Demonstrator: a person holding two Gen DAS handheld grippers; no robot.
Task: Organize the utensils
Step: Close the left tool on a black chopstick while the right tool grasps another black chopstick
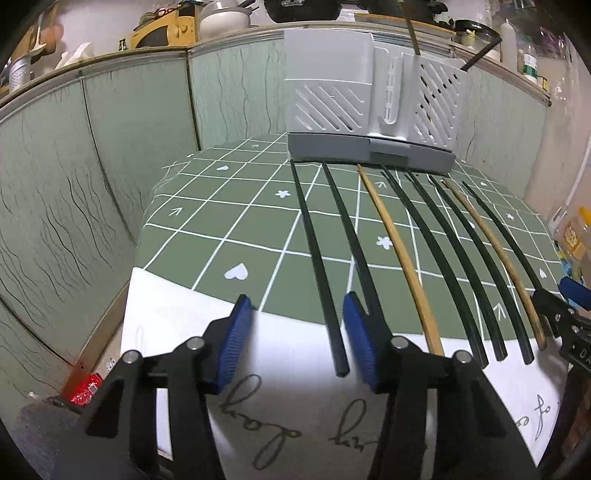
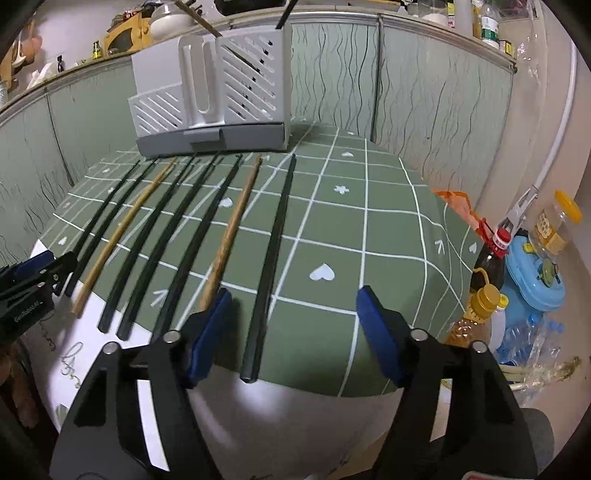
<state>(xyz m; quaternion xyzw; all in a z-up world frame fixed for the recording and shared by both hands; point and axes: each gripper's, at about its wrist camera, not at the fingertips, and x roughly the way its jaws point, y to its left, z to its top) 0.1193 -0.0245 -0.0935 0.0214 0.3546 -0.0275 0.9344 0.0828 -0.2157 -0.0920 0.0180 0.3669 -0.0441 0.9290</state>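
Note:
Several chopsticks lie side by side on a green checked tablecloth (image 1: 229, 206), tips toward a white slotted utensil holder (image 1: 369, 99) at the back; the holder also shows in the right wrist view (image 2: 218, 92), with two chopsticks standing in it. Most are black; two are wooden (image 1: 402, 258) (image 2: 231, 236). My left gripper (image 1: 297, 321) is open, its fingers on either side of the leftmost black chopstick (image 1: 317, 258). My right gripper (image 2: 293, 314) is open around the near end of the rightmost black chopstick (image 2: 271, 258).
A green panelled wall (image 1: 92, 166) runs behind and to the left of the table. Oil bottles (image 2: 476, 314), a blue container (image 2: 535, 280) and water bottles stand below the table's right edge. A shelf of kitchenware (image 1: 221, 18) runs above the wall.

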